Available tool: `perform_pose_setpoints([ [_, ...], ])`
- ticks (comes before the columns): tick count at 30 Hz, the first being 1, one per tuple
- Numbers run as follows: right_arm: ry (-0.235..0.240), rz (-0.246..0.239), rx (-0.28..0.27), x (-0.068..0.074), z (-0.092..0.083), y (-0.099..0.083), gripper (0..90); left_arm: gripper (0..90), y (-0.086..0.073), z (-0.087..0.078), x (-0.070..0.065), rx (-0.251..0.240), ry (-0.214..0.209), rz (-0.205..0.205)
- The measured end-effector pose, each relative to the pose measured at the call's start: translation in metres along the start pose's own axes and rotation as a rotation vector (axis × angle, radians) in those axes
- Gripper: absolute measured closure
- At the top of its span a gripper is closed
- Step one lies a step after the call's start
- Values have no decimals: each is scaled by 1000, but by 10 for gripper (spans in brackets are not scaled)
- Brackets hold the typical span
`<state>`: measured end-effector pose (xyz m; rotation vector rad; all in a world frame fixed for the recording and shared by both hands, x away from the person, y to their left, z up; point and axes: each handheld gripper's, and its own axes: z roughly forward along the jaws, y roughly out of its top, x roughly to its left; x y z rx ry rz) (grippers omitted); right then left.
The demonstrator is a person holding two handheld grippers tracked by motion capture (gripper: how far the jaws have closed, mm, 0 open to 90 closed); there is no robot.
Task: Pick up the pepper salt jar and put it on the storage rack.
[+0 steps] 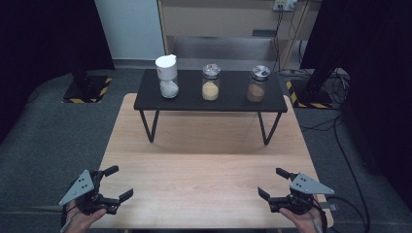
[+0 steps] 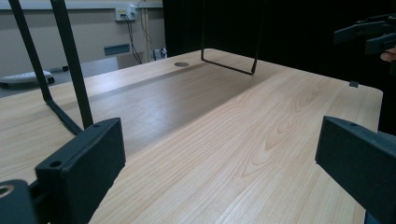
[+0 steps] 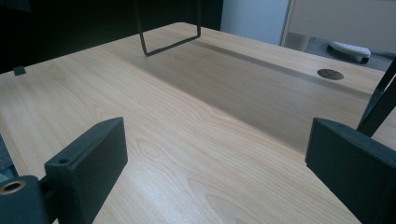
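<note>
Three jars stand in a row on a low black shelf (image 1: 228, 104) at the far side of the wooden table (image 1: 209, 160). A white-lidded jar (image 1: 167, 76) of white powder is at the left, a jar (image 1: 211, 82) of yellowish grains in the middle, and a jar (image 1: 257, 84) of brown grains at the right. My left gripper (image 1: 118, 183) rests open at the near left corner, nothing between its jaws. My right gripper (image 1: 273, 182) sits open at the near right corner, also empty. Both point inward over bare wood (image 2: 224, 135) (image 3: 196, 140).
The shelf stands on thin black wire legs (image 1: 147, 125) (image 1: 268, 128), seen close in the left gripper view as leg (image 2: 70, 70) and in the right gripper view as leg (image 3: 168, 32). A cable hole (image 3: 330, 74) lies in the tabletop. Dark curtains and stands flank the table.
</note>
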<state>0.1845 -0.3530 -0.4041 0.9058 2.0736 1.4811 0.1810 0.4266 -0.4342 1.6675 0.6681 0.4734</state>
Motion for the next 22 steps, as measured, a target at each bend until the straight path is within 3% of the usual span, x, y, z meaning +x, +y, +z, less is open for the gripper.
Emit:
perform_pose_setpoints([
  [22, 8, 16, -7, -2, -1, -1, 62, 5, 0, 0, 0, 2, 1, -1],
])
